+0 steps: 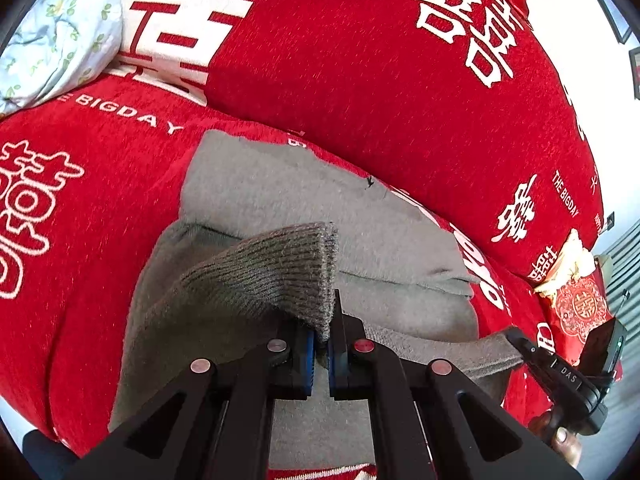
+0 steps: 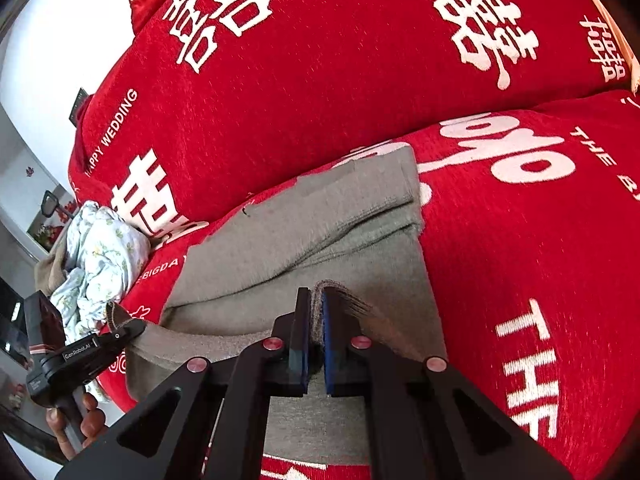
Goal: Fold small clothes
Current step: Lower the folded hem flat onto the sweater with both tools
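Grey knit garment (image 1: 304, 200) lies on the red sofa cover (image 1: 400, 80) ahead of both fingers. Left gripper (image 1: 320, 344) and right gripper (image 2: 316, 344) each clamp its near ribbed hem (lifted). Keep both level, carry hem forward evenly, avoid skew.

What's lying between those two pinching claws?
Only the grey knitted garment: its near edge stretches from the left gripper to the right gripper, seen in the left wrist view.
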`<state>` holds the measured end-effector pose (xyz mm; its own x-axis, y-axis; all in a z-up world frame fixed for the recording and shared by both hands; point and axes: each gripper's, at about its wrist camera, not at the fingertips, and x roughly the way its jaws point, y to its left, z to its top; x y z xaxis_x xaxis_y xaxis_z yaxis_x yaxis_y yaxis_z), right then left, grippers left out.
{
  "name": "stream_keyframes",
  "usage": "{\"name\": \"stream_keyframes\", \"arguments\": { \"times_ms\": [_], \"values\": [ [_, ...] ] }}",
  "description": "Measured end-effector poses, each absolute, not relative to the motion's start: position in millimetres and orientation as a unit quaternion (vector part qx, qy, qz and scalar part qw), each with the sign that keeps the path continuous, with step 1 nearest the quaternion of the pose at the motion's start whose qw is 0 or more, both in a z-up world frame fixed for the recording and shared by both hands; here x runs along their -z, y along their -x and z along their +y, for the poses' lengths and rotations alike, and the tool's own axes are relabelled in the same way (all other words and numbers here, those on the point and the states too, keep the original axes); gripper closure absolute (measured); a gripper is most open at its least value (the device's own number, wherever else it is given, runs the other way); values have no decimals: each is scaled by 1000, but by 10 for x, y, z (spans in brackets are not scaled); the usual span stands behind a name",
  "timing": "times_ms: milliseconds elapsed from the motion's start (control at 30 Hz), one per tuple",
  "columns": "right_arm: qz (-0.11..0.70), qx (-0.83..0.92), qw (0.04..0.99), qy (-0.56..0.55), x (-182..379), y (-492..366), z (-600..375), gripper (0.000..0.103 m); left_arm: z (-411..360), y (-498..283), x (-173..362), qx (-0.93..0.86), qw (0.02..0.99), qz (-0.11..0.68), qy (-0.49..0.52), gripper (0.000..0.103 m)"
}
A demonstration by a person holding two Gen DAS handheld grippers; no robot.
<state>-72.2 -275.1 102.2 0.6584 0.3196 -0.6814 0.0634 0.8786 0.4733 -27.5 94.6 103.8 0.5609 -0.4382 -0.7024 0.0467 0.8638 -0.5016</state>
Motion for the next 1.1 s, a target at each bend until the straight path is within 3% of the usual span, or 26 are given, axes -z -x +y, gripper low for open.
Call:
{"name": "stream_keyframes", "arguments": {
  "times_ms": [1100],
  "values": [
    [378, -59, 885, -266, -1273, -231, -2897, 98, 758, -546, -1462, 134, 874, 418, 207, 98]
  ]
}}
